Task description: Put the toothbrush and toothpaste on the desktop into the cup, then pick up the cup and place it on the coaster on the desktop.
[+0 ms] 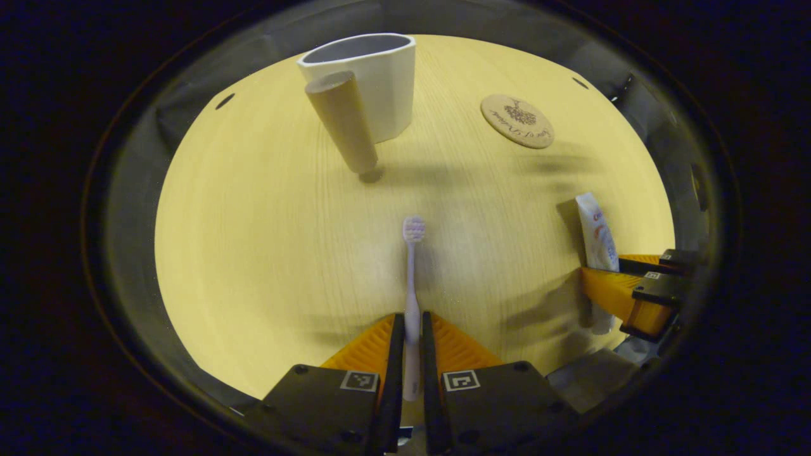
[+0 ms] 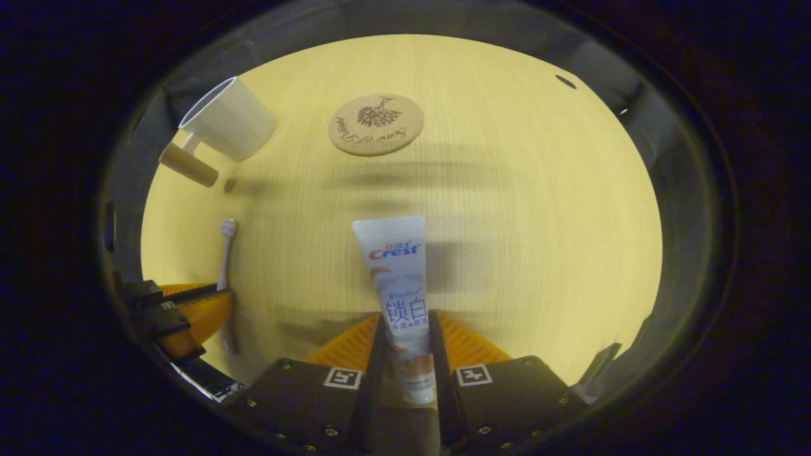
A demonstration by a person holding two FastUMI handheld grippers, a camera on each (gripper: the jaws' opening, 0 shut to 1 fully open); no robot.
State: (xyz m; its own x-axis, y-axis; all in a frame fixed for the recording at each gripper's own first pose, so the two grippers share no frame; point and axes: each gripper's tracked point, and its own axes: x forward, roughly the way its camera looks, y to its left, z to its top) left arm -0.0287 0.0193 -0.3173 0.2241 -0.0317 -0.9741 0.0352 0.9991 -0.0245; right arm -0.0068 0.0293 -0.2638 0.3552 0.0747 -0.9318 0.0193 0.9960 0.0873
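In the left gripper view my left gripper (image 1: pixel 412 332) is shut on the handle of a pale toothbrush (image 1: pixel 412 278), whose bristle head points away toward the white cup (image 1: pixel 374 76) with a wooden handle (image 1: pixel 345 123). In the right gripper view my right gripper (image 2: pixel 407 342) is shut on a white toothpaste tube (image 2: pixel 396 272), flat end pointing away. The round cork coaster (image 2: pixel 376 124) lies ahead of it on the desktop (image 2: pixel 538 221); the cup (image 2: pixel 231 117) stands far left. Each view catches the other gripper at its side: the right gripper (image 1: pixel 640 288) and the left gripper (image 2: pixel 184 310).
The pale wooden desktop (image 1: pixel 253 240) is round-edged, with dark cloth beyond. The coaster (image 1: pixel 517 121) sits right of the cup in the left gripper view. Open wood lies between cup, coaster and both grippers.
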